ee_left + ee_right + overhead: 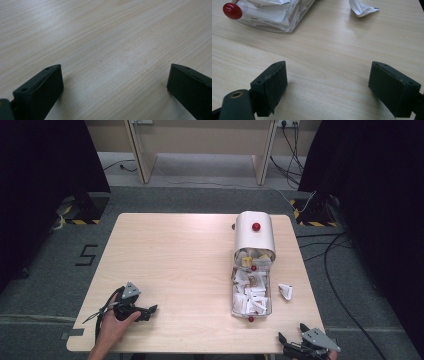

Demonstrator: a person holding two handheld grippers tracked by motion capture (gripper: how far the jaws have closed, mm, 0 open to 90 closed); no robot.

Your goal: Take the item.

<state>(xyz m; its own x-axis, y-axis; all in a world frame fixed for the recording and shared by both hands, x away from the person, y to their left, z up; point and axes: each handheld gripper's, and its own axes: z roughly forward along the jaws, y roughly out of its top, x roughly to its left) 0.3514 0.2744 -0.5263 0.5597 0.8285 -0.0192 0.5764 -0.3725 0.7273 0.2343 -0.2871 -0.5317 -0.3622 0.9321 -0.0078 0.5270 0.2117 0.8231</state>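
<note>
At the left, the left gripper (150, 310) lies low on the wooden table (175, 260), held in a hand (112, 327); in the left gripper view its jaws stand wide apart with nothing but bare wood between them. It sits well apart from the work, so it looks idle.

Farther right stands a white container (255, 236) with a red knob (256, 226), and in front of it a clear drawer tray (251, 295) pulled out and crammed with white paper sachets (250, 292). One loose sachet (285, 291) lies on the table just beside the tray's right side.

At the near right edge, the right gripper (291, 336) is spread open and empty, aimed toward tray and stray sachet (362, 7). The step in hand seems to be the approach to that sachet; the next move calls for reaching forward, straddling the thin paper and closing low against the tabletop.
</note>
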